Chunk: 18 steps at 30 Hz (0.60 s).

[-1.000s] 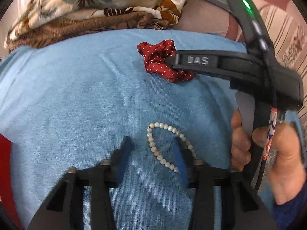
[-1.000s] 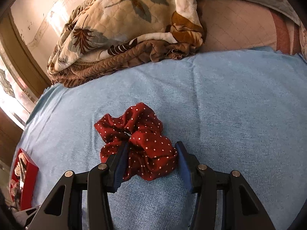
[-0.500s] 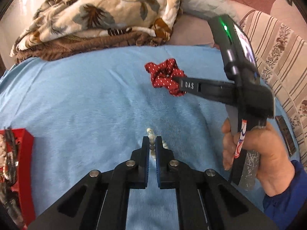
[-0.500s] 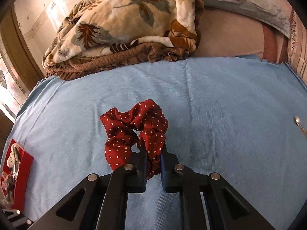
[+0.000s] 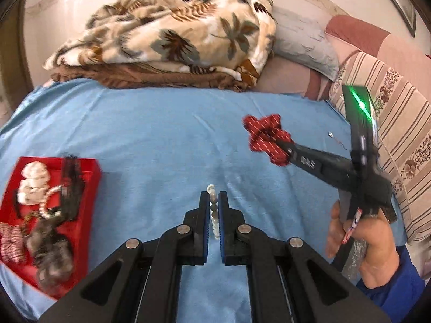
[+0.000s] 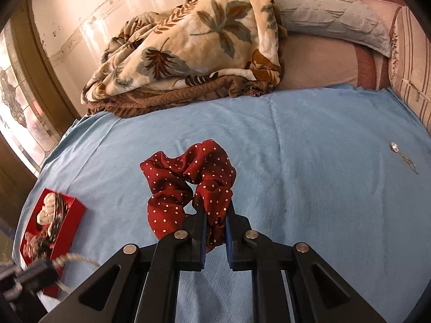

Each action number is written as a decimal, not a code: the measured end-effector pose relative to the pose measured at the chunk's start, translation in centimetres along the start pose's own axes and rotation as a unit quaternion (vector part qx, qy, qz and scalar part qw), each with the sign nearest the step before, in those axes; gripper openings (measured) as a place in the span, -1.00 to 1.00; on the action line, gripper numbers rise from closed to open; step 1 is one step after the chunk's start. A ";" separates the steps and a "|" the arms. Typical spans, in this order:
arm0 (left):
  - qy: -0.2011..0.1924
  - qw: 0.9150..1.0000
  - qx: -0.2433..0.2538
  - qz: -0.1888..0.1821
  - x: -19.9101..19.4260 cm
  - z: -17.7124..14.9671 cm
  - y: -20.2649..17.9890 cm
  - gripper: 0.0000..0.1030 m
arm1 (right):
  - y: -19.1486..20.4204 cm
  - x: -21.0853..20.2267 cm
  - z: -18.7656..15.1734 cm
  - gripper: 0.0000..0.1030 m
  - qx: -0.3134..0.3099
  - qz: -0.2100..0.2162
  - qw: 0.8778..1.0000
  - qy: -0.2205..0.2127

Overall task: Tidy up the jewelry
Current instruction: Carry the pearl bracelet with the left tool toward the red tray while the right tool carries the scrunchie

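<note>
Now both tongs, spread a second ago, pinch loads: left gripper (image 5: 214,210) on beads (image 5: 212,202), right gripper (image 6: 215,223) on scrunchie (image 6: 188,183), both off blue cloth (image 5: 134,134). Next likely: carry to red box (image 5: 91,177) at 9 o'clock. Small earring (image 6: 394,147) waits at 3 o'clock.

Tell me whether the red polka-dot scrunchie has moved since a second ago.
Yes. The scrunchie, then lying flat on the blue sheet, now hangs pinched in the right claw, lifted off the sheet and carried toward the red tray.
</note>
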<state>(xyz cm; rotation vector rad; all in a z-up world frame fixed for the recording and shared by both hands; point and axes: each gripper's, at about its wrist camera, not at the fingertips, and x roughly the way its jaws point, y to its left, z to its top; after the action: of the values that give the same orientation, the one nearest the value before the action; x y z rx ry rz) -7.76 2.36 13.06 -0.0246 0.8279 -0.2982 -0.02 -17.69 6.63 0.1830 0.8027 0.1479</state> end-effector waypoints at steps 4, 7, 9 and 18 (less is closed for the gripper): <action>-0.019 1.000 -0.005 0.013 -2.5 -0.6 1.3 -0.89 | 0.9 -1.7 -1.4 -0.76 -0.007 -0.002 1.000 -0.001; -0.033 0.999 -0.007 0.025 -4.3 -1.2 2.1 -0.89 | 1.8 -3.0 -2.6 -0.76 -0.015 -0.008 1.000 -0.005; -0.041 0.999 -0.008 0.032 -5.4 -1.6 2.6 -0.89 | 2.7 -4.0 -3.5 -0.76 -0.028 -0.017 0.999 -0.008; -0.053 0.997 0.002 0.061 -7.2 -3.7 3.4 -0.89 | 6.0 -6.4 -7.9 -0.76 -0.079 -0.042 0.996 -0.007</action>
<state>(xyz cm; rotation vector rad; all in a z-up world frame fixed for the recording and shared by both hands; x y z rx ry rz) -14.17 7.90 15.32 0.0133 0.7196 -0.1812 -10.51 -12.29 7.00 0.0010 0.7795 0.1302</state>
